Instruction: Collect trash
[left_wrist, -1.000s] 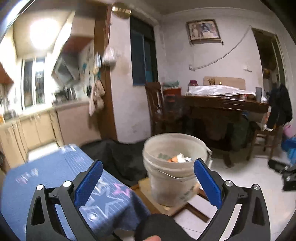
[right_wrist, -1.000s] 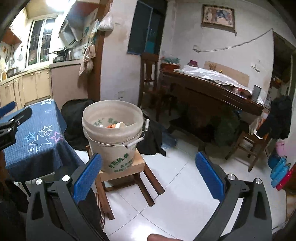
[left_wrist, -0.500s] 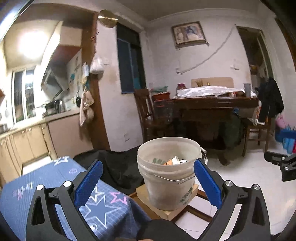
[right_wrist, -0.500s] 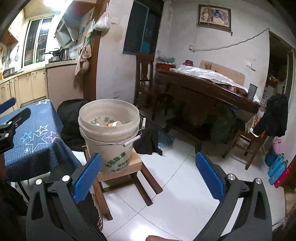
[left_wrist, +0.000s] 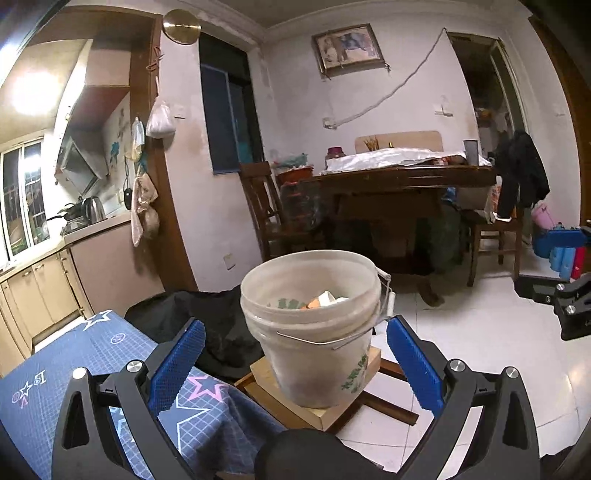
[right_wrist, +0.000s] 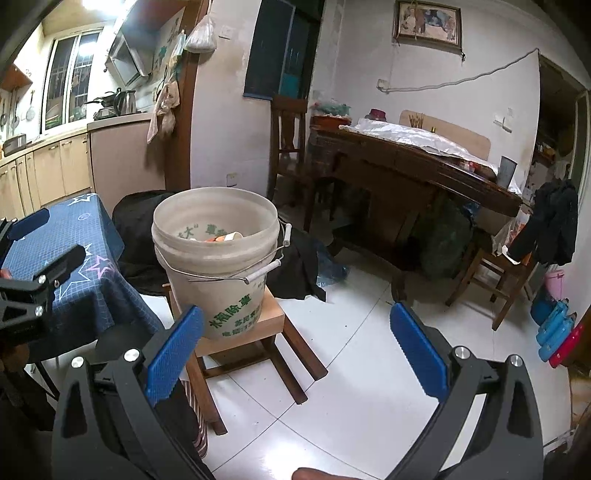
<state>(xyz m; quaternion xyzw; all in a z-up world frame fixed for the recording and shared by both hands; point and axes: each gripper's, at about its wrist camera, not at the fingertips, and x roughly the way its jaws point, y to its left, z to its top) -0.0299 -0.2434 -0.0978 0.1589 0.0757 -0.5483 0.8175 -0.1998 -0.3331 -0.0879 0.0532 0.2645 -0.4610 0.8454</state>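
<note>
Looking from the right wrist, green lettering shows on the bucket (right_wrist: 216, 258) wall and the left tongs (right_wrist: 44, 240) appear at the left edge — the left wrist view shows the right tongs (left_wrist: 561, 295) at its right edge instead. Both tongs are released, blue pads wide apart, grasping nothing. Inside the bucket lie white and orange scraps of trash (left_wrist: 325, 300). It stands on a wooden stool (right_wrist: 255, 332) just beside the star-patterned blue surface (left_wrist: 92, 354), over white floor tiles (right_wrist: 369, 369).
</note>
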